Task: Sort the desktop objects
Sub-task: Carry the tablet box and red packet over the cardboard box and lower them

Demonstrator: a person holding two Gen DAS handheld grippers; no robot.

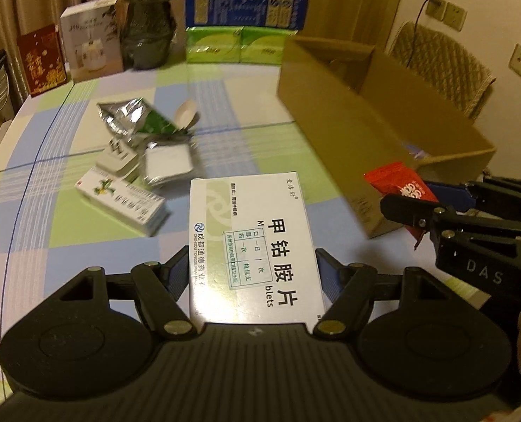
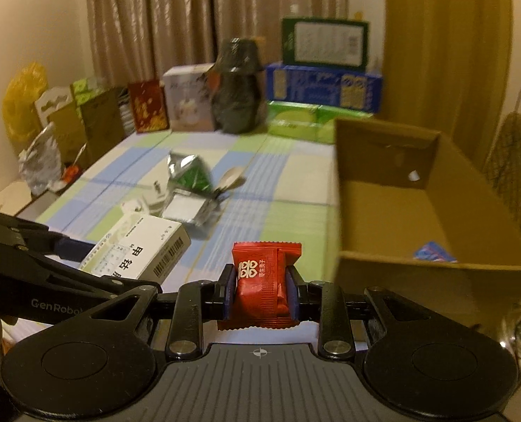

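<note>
My left gripper [image 1: 255, 274] is shut on a white medicine box [image 1: 253, 242] with green print, held above the checked tablecloth; the same medicine box [image 2: 137, 249] shows at the left of the right wrist view. My right gripper [image 2: 262, 290] is shut on a red candy packet [image 2: 264, 281], which also appears as the red candy packet [image 1: 401, 186] at the right of the left wrist view. An open cardboard box [image 1: 383, 112] stands on the table's right side; inside the cardboard box [image 2: 436, 211] lies a small blue item [image 2: 434, 251].
On the table's middle lie a silver-green foil pouch [image 1: 133, 119], a white charger plug [image 1: 118, 163], a foil packet [image 1: 167, 165], a small white carton [image 1: 123, 204] and a wooden spoon [image 1: 186, 114]. Cartons and a dark wrapped object [image 1: 147, 17] line the far edge. A chair [image 1: 443, 66] stands behind the box.
</note>
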